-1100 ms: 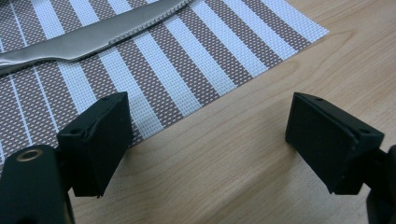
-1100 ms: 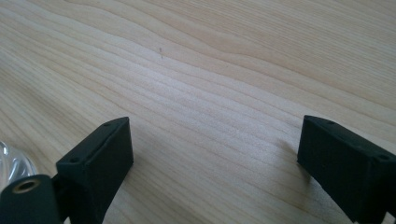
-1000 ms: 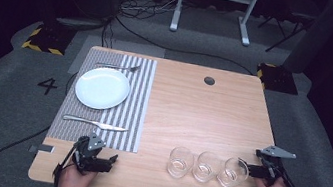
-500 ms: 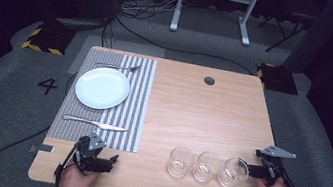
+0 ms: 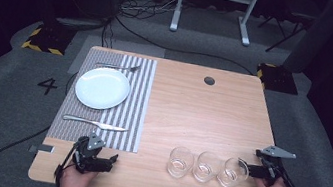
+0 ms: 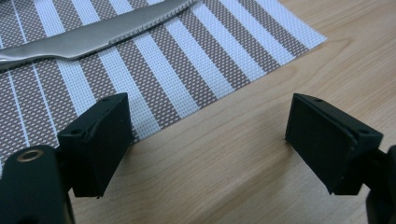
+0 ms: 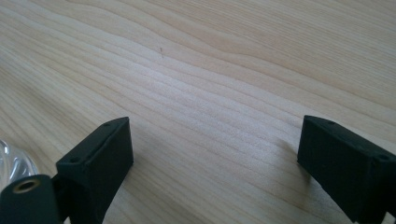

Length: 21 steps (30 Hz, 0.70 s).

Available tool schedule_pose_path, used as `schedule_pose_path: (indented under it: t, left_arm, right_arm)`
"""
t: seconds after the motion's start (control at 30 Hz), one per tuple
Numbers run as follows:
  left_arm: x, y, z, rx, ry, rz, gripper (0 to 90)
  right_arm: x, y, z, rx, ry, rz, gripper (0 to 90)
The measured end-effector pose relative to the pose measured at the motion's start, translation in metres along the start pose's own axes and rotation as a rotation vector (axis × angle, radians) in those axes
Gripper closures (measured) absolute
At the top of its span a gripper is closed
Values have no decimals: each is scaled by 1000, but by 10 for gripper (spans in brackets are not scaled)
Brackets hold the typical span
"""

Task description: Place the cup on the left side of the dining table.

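My left gripper (image 5: 112, 158) lies on the wooden table (image 5: 201, 119) at its near left edge, held by a hand, just below the striped placemat (image 5: 135, 119). Its jaws (image 6: 208, 140) stand open and have just been closing a little, with only bare wood and the mat's corner (image 6: 187, 70) between them. A knife (image 6: 93, 35) lies on the mat beyond. My right gripper (image 5: 244, 167) rests at the near right, pointing at the rightmost of three clear glasses (image 5: 233, 173). Its jaws (image 7: 215, 154) are open over bare wood, the glass (image 7: 11, 161) just outside the left one.
A white plate (image 5: 102, 88) sits on the placemat, with a fork (image 5: 118, 67) behind it and the knife (image 5: 94, 123) in front. Two more glasses (image 5: 180, 162) (image 5: 206, 167) stand in a row. A cable hole (image 5: 209, 80) lies at the far side.
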<state>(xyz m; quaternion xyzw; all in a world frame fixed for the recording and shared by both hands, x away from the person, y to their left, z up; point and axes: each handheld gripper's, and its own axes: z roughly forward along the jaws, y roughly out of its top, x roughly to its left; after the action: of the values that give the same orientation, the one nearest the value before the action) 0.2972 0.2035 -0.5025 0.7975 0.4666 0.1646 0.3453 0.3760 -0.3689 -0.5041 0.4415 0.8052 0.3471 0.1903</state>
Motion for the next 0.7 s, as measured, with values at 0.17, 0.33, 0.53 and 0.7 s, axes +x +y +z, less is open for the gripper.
schedule_pose_path:
  t: [0.17, 0.33, 0.53, 0.7]
  left_arm:
    - [-5, 7, -11, -96, -24, 15, 155]
    - [-11, 15, -20, -157, -74, -13, 149]
    - [-25, 23, -29, -214, -73, 38, 151]
    - [-39, 31, -39, -265, -93, 43, 149]
  right_arm:
    - [0, 0, 0, 0, 0, 0, 107]
    - [0, 0, 0, 0, 0, 0, 107]
    - [0, 0, 0, 0, 0, 0, 107]
    - [0, 0, 0, 0, 0, -1, 107]
